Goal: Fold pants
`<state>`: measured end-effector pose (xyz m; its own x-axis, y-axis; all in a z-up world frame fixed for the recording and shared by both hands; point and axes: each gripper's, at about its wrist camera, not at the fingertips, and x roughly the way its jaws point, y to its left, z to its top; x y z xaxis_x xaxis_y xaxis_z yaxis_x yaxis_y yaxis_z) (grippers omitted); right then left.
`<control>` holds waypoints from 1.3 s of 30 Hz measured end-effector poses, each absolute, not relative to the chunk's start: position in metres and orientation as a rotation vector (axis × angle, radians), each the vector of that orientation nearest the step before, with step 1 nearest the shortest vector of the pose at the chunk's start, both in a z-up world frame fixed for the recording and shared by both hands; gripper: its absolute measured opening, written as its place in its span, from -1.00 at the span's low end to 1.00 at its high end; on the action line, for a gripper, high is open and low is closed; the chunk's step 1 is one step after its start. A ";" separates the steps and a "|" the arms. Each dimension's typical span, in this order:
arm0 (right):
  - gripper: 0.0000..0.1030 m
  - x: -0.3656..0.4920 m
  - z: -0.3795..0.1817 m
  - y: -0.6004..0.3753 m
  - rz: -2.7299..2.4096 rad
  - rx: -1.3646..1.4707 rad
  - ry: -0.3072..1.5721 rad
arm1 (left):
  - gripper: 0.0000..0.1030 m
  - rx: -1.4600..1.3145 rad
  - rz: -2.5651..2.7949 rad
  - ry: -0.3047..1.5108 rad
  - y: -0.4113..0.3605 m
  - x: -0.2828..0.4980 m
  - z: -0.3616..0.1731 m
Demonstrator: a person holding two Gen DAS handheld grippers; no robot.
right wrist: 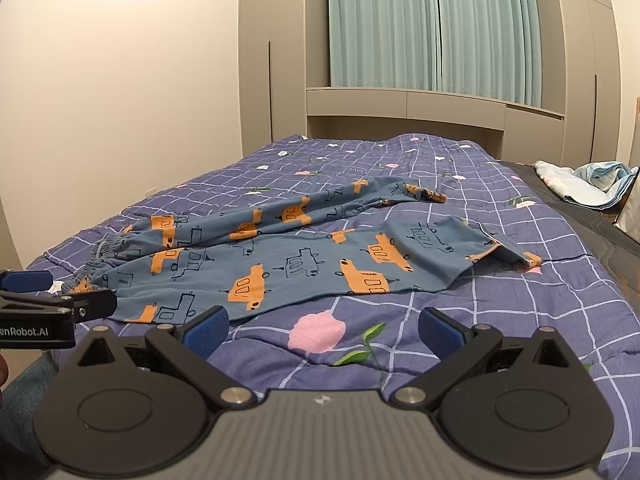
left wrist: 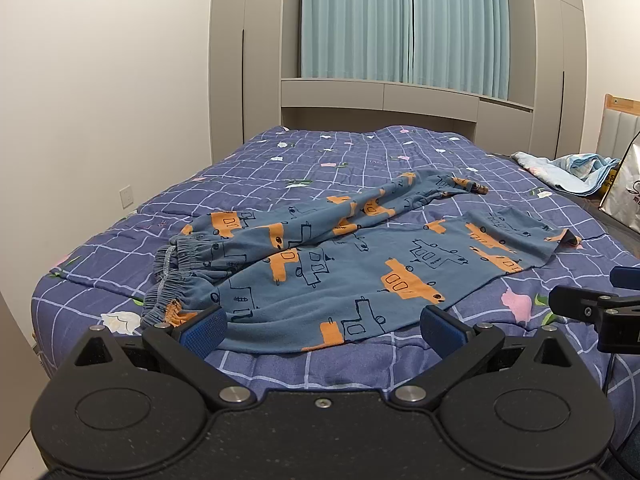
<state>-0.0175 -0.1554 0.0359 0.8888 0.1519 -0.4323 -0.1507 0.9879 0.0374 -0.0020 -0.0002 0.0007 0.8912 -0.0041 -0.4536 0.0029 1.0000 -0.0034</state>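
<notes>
Two tongs, mine, both spread wide, gripping nothing | left tongs (left wrist: 322, 330) just short of pants (left wrist: 360, 260) hem | right tongs (right wrist: 322, 330) beside | pants unfolded on bed (left wrist: 280, 152)

Blue pants (left wrist: 340, 264), orange car print

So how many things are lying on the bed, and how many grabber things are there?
Pants: 1, spread out on the quilt
Crumpled light blue cloth: 1, at the bed's far right
Bag: 1, at the right edge
Grippers: 2, left gripper and right gripper, jaws open
Total: 5
</notes>
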 end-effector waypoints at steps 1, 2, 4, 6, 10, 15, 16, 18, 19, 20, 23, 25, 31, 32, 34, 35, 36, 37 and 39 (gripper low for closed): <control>1.00 -0.017 0.036 -0.156 0.157 0.003 0.449 | 0.99 -0.003 -0.003 0.471 0.000 -0.002 0.001; 1.00 -0.017 0.037 -0.156 0.158 0.003 0.449 | 0.99 -0.003 -0.003 0.471 0.000 -0.002 0.001; 1.00 -0.017 0.036 -0.156 0.157 0.003 0.450 | 0.99 -0.003 -0.002 0.472 0.000 -0.002 0.001; 1.00 -0.017 0.036 -0.155 0.157 0.003 0.450 | 0.99 -0.005 -0.002 0.474 0.001 -0.002 0.001; 1.00 -0.017 0.036 -0.155 0.157 0.003 0.451 | 0.99 -0.004 -0.001 0.474 0.001 -0.002 0.001; 1.00 -0.017 0.036 -0.155 0.157 0.003 0.451 | 0.99 -0.003 -0.002 0.473 0.001 -0.002 0.001; 1.00 -0.018 0.036 -0.156 0.157 0.003 0.451 | 0.99 -0.003 -0.003 0.472 0.001 -0.002 0.001; 1.00 -0.018 0.036 -0.156 0.157 0.003 0.451 | 0.99 -0.003 -0.002 0.473 0.001 -0.002 0.001; 1.00 -0.018 0.035 -0.156 0.157 0.003 0.451 | 0.99 -0.003 -0.003 0.473 0.001 -0.002 0.001; 1.00 -0.018 0.036 -0.156 0.157 0.003 0.451 | 0.99 -0.003 -0.002 0.473 0.001 -0.002 0.001; 1.00 -0.018 0.036 -0.156 0.157 0.003 0.451 | 0.99 -0.005 -0.001 0.473 0.002 -0.002 0.001; 1.00 -0.018 0.035 -0.156 0.158 0.002 0.451 | 0.99 -0.005 -0.001 0.473 0.002 -0.002 0.001; 1.00 -0.017 0.035 -0.157 0.157 0.003 0.451 | 0.99 -0.004 0.000 0.473 0.002 -0.001 0.001; 1.00 -0.017 0.035 -0.157 0.157 0.003 0.451 | 0.99 -0.004 -0.001 0.473 0.001 -0.002 0.001; 1.00 -0.017 0.035 -0.157 0.158 0.003 0.452 | 0.99 -0.004 0.000 0.473 0.002 -0.001 0.001; 1.00 -0.017 0.035 -0.157 0.158 0.003 0.452 | 0.99 -0.004 0.000 0.473 0.001 -0.002 0.001; 1.00 -0.017 0.035 -0.157 0.158 0.003 0.452 | 0.99 -0.004 0.000 0.473 0.002 -0.001 0.001; 1.00 -0.017 0.035 -0.157 0.158 0.003 0.451 | 0.99 -0.005 0.000 0.472 0.002 -0.001 0.001; 1.00 -0.017 0.035 -0.157 0.158 0.003 0.452 | 0.99 -0.004 0.000 0.473 0.002 -0.001 0.001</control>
<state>-0.0174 -0.1573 0.0351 0.8877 0.1525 -0.4344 -0.1512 0.9878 0.0378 -0.0013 0.0019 0.0006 0.8902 -0.0008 -0.4555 -0.0009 1.0000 -0.0034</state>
